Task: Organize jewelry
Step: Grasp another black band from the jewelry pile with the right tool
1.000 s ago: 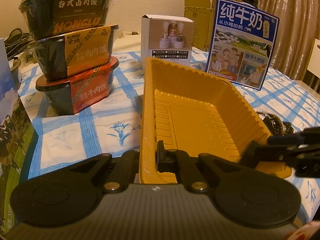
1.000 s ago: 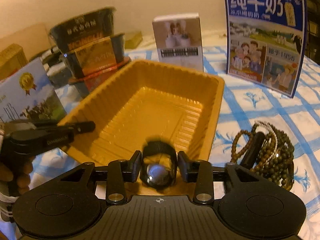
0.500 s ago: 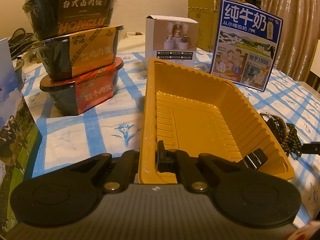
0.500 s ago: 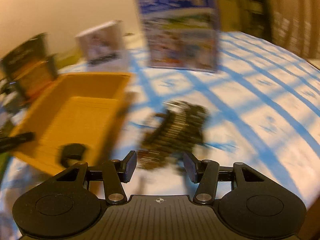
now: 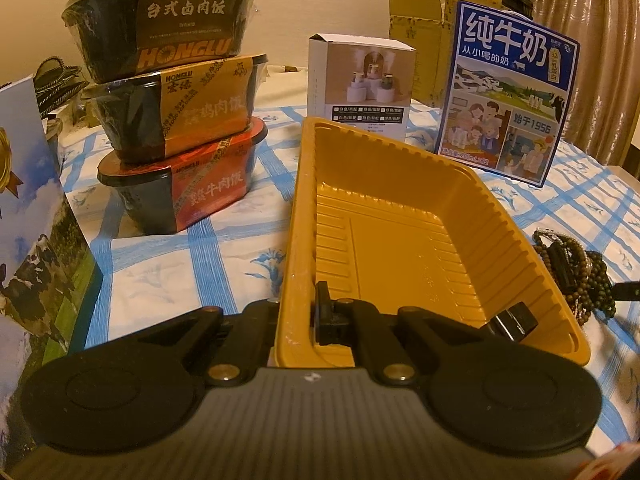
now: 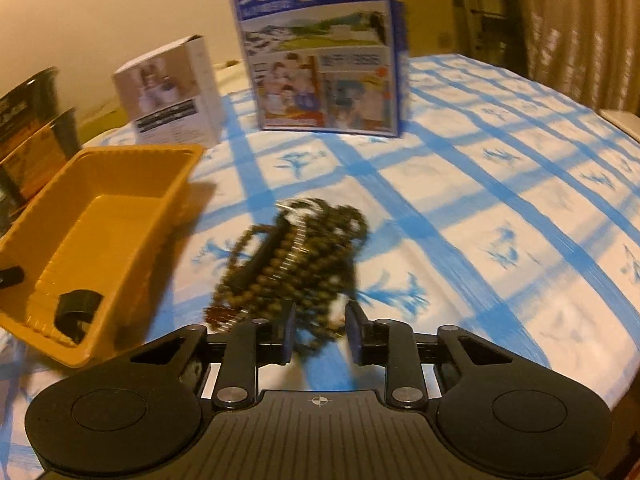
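Observation:
A yellow plastic tray lies on the checked cloth, and my left gripper is shut on its near wall, one finger inside and one outside. A black ring rests in the tray's near right corner, and the right wrist view shows this ring too. To the right of the tray sits a tangled pile of dark bead bracelets. My right gripper hangs over the near edge of the pile, its jaws closing with bead strands between them. The pads do not clearly press on the beads.
Three stacked food bowls stand left of the tray. A white box and a blue milk carton stand behind it. Another carton is at the near left. Blue-checked cloth stretches to the right.
My right gripper let the black ring drop into the tray, swung right to the bead pile and has narrowed its jaws. The left gripper keeps its hold on the tray.

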A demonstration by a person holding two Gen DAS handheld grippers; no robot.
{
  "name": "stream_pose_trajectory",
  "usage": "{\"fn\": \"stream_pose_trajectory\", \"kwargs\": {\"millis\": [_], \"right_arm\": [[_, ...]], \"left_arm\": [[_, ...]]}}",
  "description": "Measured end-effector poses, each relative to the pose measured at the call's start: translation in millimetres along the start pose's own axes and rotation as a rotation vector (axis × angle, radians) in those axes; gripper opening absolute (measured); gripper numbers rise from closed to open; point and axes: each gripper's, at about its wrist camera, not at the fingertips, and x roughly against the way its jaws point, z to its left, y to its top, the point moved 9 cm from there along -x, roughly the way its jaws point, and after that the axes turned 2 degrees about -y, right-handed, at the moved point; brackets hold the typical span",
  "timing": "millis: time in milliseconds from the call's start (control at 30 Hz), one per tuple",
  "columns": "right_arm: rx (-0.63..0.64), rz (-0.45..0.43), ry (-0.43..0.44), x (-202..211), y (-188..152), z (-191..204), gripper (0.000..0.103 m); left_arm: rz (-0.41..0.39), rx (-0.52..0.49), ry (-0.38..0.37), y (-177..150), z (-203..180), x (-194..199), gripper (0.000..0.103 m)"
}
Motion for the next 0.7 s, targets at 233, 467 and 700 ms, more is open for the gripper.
{"fn": "stream_pose_trajectory", "kwargs": {"millis": [233, 467, 700], "right_arm": [[0.086, -0.006, 0.047, -22, 17, 39, 0.021], [0.053, 0.077, -0.009, -59, 23, 42, 0.02], [0.008, 0.129, -0.047, -71, 28, 37, 0.02]], "left_arm": [[0.0, 0.005, 0.001, 1, 0, -1, 0.004], [0.002, 0.007, 0.001, 1, 2, -2, 0.004], [0.003, 0.009, 0.003, 2, 3, -4, 0.004]]}}
